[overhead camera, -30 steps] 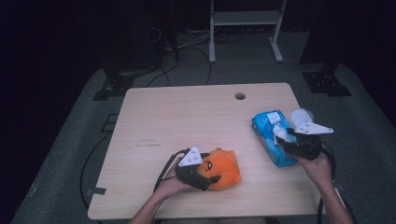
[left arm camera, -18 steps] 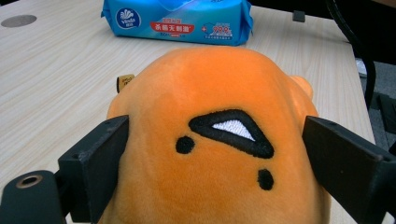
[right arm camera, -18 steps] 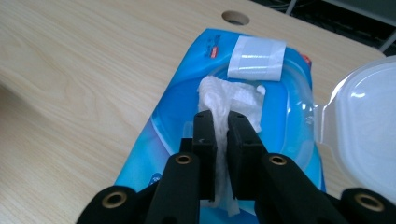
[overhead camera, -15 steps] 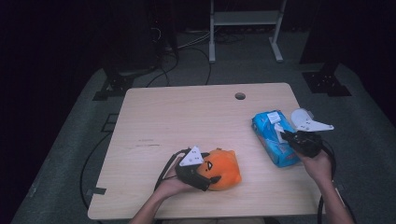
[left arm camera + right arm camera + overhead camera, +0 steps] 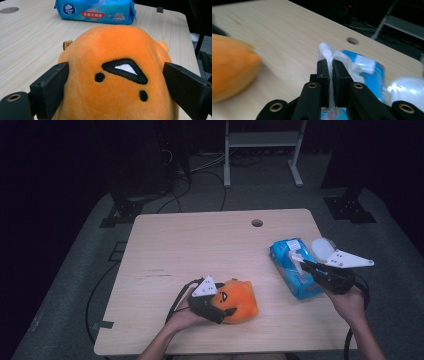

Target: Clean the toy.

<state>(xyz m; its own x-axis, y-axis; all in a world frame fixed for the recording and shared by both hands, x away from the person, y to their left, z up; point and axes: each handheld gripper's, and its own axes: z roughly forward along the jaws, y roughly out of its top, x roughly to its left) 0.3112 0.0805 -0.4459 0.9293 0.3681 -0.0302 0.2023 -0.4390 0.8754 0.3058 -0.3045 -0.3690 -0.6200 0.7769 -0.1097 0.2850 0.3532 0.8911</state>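
Observation:
An orange plush toy (image 5: 241,300) with a stitched black face lies near the table's front edge. My left gripper (image 5: 227,306) is shut on it, one jaw against each side of the plush (image 5: 117,50), as the left gripper (image 5: 116,68) view shows close up. A blue pack of tissues (image 5: 292,272) lies at the right. Just above its top, my right gripper (image 5: 300,262) is shut on a white tissue (image 5: 325,51) that stands up out of the pack (image 5: 377,72), pinched between the two jaws of the right gripper (image 5: 331,63).
The wooden table (image 5: 200,250) has a round hole (image 5: 257,223) near its far edge. A white rounded object (image 5: 324,247) sits just right of the pack. Cables trail from both grippers. Dark floor, a stand and cables lie beyond the table.
My right gripper has closed on the tissue and risen a little off the pack, drawing the tissue up. My left gripper and the plush have stayed put.

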